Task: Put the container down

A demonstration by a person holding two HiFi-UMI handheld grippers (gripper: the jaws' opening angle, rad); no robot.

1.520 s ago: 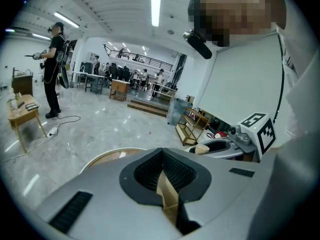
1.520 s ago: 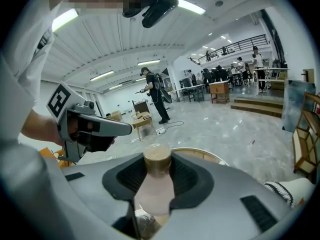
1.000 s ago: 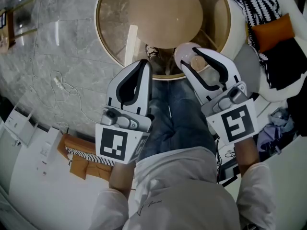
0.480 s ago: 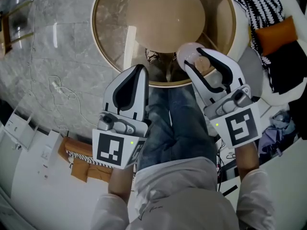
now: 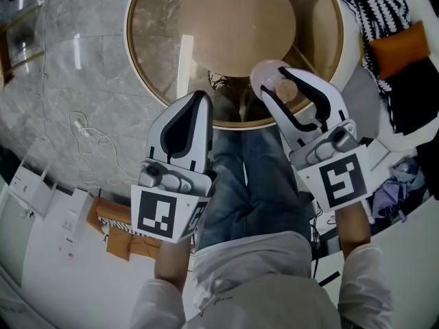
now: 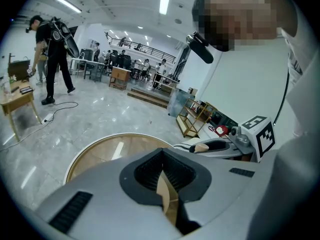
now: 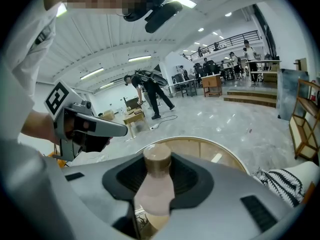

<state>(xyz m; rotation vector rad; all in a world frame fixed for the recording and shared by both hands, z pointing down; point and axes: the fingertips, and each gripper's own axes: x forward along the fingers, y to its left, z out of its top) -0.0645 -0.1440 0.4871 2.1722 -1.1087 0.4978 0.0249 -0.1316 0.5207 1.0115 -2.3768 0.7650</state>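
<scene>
A pale pink container with a tan cap [image 5: 277, 85] is clamped between the jaws of my right gripper [image 5: 285, 81], which is shut on it over the near rim of a round glass-topped table [image 5: 147, 81]. The right gripper view shows the container [image 7: 155, 184] standing upright between the black pads of the right gripper [image 7: 160, 156], with the table rim [image 7: 235, 159] beyond. My left gripper [image 5: 201, 96] hovers to the left at about the same height, its jaws shut with nothing in them. Only a thin slit shows between the jaws of the left gripper [image 6: 162, 151].
The person's knees in jeans [image 5: 254, 177] lie under both grippers. A striped throw [image 5: 363, 5] and an orange cushion [image 5: 401, 46] sit at the right. A cable [image 5: 89, 125] trails on the marble floor at the left. People stand far off [image 6: 52, 59].
Both grippers have sunk a little towards the table's near rim. The container stays in the right gripper's hold.
</scene>
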